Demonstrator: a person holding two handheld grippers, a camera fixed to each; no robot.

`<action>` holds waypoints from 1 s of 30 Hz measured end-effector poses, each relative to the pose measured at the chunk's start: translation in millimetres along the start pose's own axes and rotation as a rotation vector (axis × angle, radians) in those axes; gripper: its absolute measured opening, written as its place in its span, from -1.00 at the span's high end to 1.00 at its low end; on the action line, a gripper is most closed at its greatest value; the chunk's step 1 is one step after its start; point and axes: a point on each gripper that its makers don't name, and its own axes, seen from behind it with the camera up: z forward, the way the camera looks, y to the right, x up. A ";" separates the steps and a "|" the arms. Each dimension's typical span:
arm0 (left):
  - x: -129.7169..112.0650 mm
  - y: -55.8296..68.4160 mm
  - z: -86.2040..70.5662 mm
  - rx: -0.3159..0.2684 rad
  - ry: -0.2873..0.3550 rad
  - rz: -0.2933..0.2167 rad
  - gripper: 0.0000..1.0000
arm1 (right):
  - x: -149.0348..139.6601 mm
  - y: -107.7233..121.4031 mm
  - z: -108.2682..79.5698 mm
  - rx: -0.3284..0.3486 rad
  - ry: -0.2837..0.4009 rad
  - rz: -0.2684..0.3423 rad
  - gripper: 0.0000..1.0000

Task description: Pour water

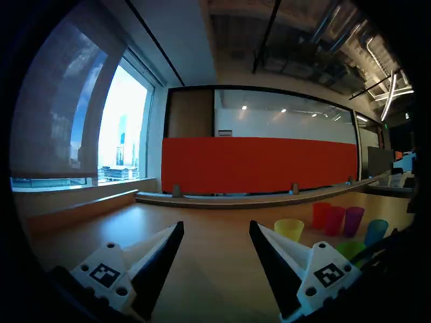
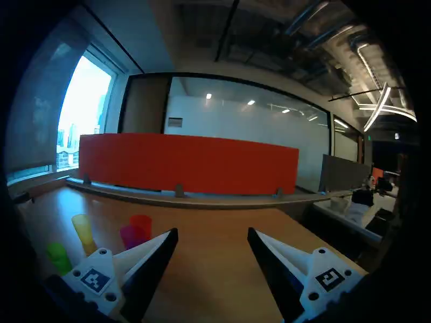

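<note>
Now the left gripper (image 1: 215,225) hangs low over the wooden table (image 1: 134,215). It points flat toward the orange screen (image 1: 258,164), and its two fingers are wide apart with nothing between them. Off to its right stand the cups, all upright with their mouths up. The yellow cup (image 1: 289,229) is just past the right fingertip, then come the red cup (image 1: 320,214), the pink cup (image 1: 334,219), the purple cup (image 1: 353,220) and the blue cup (image 1: 375,231). The green cup (image 1: 350,248) is in front, close beside that finger. The right gripper (image 2: 213,231) is low and flat too, with its fingers spread and empty. In the right gripper view the cups are off to its left, so they sit between the two hands. Each gripper would likely need to turn inward to reach one. Which hand is nearer is hard to tell, and so is whether any cup has water in it.
</note>
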 end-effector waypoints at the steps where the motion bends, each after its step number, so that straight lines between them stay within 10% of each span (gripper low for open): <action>1: -0.8 0.8 0.3 -0.002 -0.003 0.002 -0.79 | -0.2 -0.2 0.0 0.000 0.000 0.000 -1.00; 30: -15.5 3.6 8.2 -0.009 -0.062 0.011 -0.79 | -1.6 3.1 -3.0 -0.001 0.002 0.003 -1.00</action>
